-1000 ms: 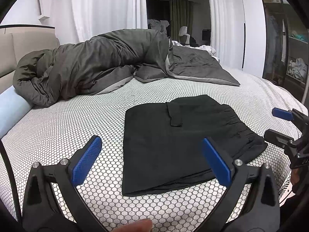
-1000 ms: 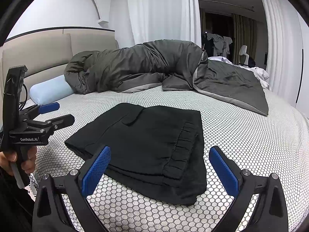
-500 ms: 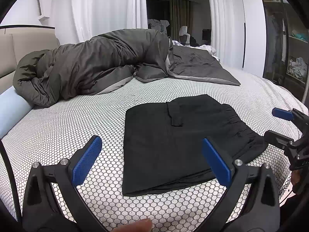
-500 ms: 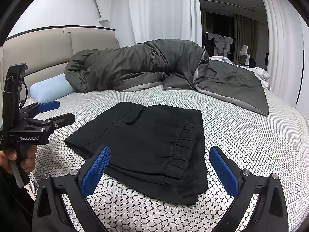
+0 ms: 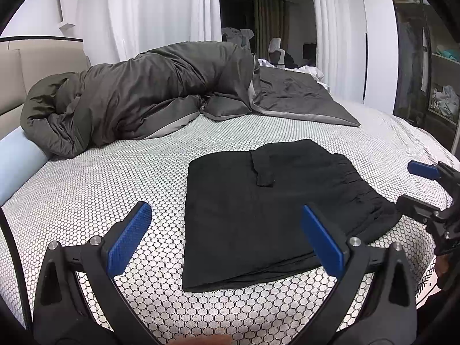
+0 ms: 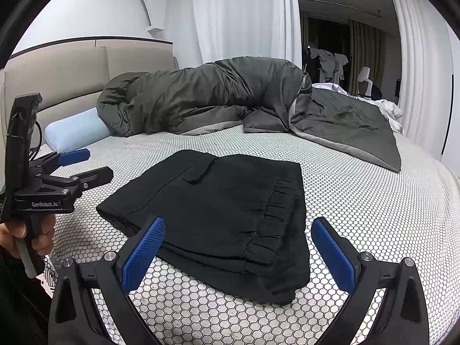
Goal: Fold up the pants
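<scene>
The black pants (image 5: pixel 267 210) lie folded into a compact rectangle on the bed (image 5: pixel 115 178), on a white sheet printed with small hexagons. The gathered waistband sits along the right edge of the bundle in both views, and a pocket flap shows on the top layer near the far side. The fold looks flat, with several layers stacked at the near edge.

The left hand-held gripper (image 5: pixel 227 238) hovers low over the near edge of the bed, its blue-padded fingers (image 5: pixel 129 238) spread wide and holding nothing; the left part of the pants lies between them in the left wrist view, but not touching. The right hand-held gripper (image 6: pixel 238 247) is likewise spread wide and empty, just above the near right part of the pants. In the right wrist view the left one appears at the far left, gripped by a hand (image 6: pixel 34 235), clear of the cloth.

At the far side of the bed a dark grey duvet (image 5: pixel 138 100) is heaped up, with a pale blue bolster (image 6: pixel 74 129) beside it against the beige headboard (image 6: pixel 69 74). White curtains (image 6: pixel 238 14) hang behind.
</scene>
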Tool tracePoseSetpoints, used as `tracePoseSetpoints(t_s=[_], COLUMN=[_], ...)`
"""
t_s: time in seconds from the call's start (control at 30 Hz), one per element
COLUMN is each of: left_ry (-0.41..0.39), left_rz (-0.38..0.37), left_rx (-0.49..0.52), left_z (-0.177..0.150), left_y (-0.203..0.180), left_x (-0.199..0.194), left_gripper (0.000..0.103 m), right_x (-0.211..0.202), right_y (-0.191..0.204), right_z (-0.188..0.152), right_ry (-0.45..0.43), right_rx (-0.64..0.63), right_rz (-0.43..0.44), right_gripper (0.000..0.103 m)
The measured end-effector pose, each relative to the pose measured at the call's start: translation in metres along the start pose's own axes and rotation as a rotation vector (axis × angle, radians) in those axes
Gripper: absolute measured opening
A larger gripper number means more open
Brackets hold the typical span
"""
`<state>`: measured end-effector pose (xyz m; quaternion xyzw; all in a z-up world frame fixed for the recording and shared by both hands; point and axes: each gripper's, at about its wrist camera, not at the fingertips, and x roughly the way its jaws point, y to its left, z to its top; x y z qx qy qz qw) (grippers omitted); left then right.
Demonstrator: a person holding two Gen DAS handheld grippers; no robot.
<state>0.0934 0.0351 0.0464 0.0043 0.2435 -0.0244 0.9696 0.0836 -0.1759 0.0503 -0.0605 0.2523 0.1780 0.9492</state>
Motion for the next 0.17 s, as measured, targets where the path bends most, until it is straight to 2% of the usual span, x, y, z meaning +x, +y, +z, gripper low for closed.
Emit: tracePoseSetpoints(t_s=[0.17], left_ry=[0.006], left_rz=[0.003], left_rx=[-0.003], left_z=[0.0000], left_y=[-0.0018], left_x=[-0.0009], left_gripper=[0.102], right_x=[0.0008], right_y=[-0.0039], right_z=[-0.0012], right_ry=[-0.002], right_rx=[0.008], right_rz=[0.003], right_gripper=[0.103])
